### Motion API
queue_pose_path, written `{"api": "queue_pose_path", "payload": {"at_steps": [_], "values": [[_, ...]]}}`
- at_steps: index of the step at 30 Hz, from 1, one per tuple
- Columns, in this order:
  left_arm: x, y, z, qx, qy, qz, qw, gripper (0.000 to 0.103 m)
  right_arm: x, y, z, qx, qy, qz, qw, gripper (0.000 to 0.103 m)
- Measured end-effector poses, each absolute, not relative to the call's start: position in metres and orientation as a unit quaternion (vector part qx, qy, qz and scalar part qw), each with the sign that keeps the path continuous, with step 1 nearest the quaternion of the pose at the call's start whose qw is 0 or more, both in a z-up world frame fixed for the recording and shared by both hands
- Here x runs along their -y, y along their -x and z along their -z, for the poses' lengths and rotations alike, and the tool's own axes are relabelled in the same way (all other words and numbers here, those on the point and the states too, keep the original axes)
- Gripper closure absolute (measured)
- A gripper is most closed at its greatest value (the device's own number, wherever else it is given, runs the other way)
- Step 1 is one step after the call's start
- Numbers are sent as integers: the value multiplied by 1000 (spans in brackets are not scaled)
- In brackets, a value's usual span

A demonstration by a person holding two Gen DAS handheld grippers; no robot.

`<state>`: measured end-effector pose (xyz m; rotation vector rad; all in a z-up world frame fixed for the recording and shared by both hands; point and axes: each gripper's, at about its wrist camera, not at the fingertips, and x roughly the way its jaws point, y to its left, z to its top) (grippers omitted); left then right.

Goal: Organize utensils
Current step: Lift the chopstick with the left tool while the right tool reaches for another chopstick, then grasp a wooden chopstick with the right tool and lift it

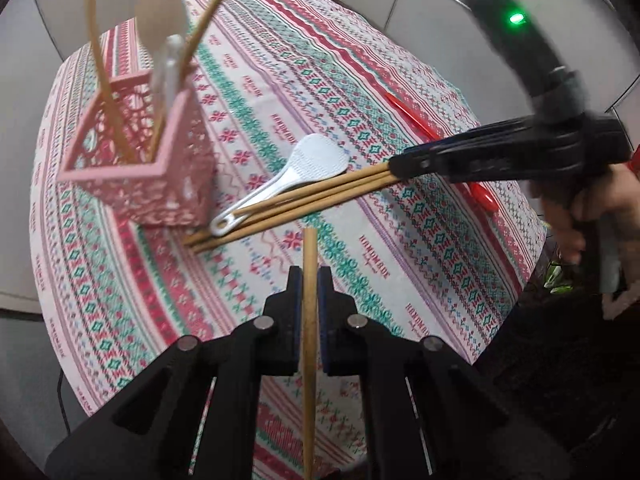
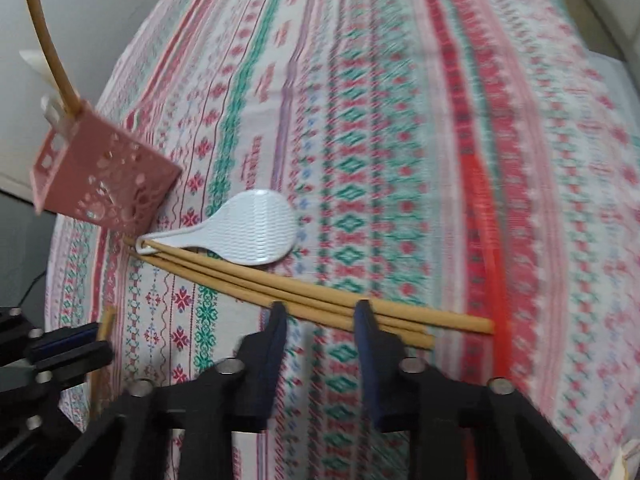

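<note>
Table covered in a woven-pattern cloth (image 1: pixel 360 128), red/green/white bands. Pink perforated plastic holder (image 1: pixel 136 168), square section, stands near the cloth's left edge in the left wrist view; it holds two bamboo chopsticks (image 1: pixel 100 60) and a pale spoon (image 1: pixel 160 12), all upright and splayed.

Left gripper (image 1: pixel 309 280): fingers nearly closed, pinching a single bamboo chopstick (image 1: pixel 309 320). Its long axis runs along the fingers, tip pointing forward toward the table centre.

Right gripper (image 2: pixel 320 312): fingers spread apart, straddling the near ends of three loose chopsticks (image 2: pixel 280 284) lying flat mid-table; whether the tips touch them I can't tell, blur. Those sticks lie side by side, far ends pointing at the holder's base.

White ridged plastic rice paddle (image 2: pixel 248 232) lies flat, its handle loop resting over the sticks' far ends, blade pointing away from the holder. Red plastic utensil (image 1: pixel 424 128) lies near the right edge, partly hidden.
</note>
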<state>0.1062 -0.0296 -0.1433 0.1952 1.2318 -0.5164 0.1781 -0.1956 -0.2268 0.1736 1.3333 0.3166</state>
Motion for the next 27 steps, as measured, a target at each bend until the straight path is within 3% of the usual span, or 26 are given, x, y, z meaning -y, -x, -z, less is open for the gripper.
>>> {"api": "queue_pose_path", "payload": {"at_steps": [7, 20, 22, 23, 27], "values": [[4, -113, 141, -566, -71, 232, 788, 95, 176, -185, 227, -600, -42, -147, 785, 81], [-39, -115, 134, -561, -27, 216, 799, 95, 147, -175, 234, -651, -4, -176, 738, 78], [-44, -115, 128, -557, -19, 213, 802, 95, 135, -176, 230, -643, 6, -191, 742, 58], [-48, -115, 125, -554, -13, 209, 806, 95, 126, -175, 227, -634, 15, -206, 745, 53], [-58, -117, 118, -544, 3, 194, 816, 95, 98, -173, 224, -612, 59, -241, 750, 51]]}}
